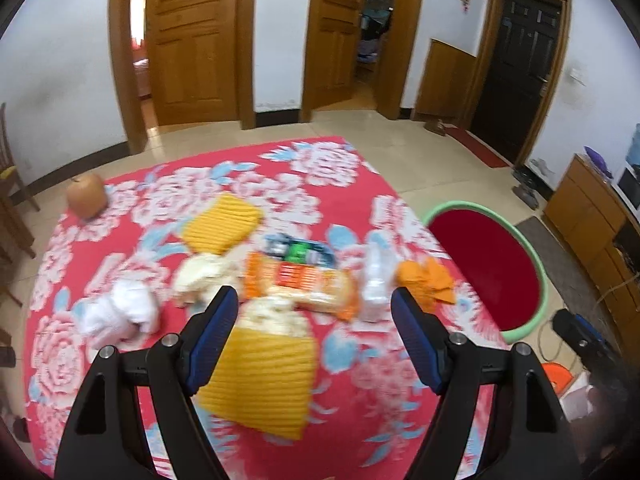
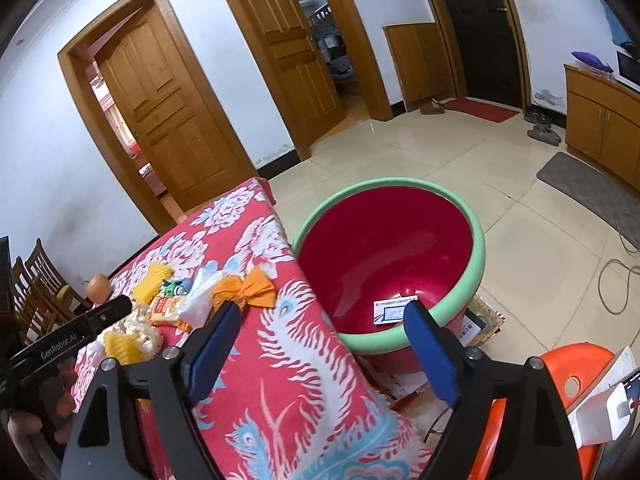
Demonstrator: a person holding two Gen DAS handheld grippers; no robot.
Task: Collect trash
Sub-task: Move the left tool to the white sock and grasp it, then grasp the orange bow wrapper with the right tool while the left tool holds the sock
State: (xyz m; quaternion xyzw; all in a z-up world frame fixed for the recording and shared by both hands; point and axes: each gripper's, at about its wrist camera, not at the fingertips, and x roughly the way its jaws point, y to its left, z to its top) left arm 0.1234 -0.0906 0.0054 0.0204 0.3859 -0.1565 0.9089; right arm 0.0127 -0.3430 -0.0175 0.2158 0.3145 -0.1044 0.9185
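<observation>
On the red floral cloth [image 1: 304, 168] the trash lies in a heap: tissue [image 1: 120, 314], yellow wrappers [image 1: 260, 380], a snack bag [image 1: 308, 280]. The left gripper [image 1: 314, 306] hangs over it, jaws apart, nothing between. The right gripper [image 2: 324, 320] gapes empty above the red basin [image 2: 384, 248], which holds a label.

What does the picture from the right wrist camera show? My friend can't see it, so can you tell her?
The right tool hangs open and empty, near a big red basin with a green rim on the floor, which holds one white card. To its left, a table with a red flowered cloth carries a pile of wrappers.
</observation>
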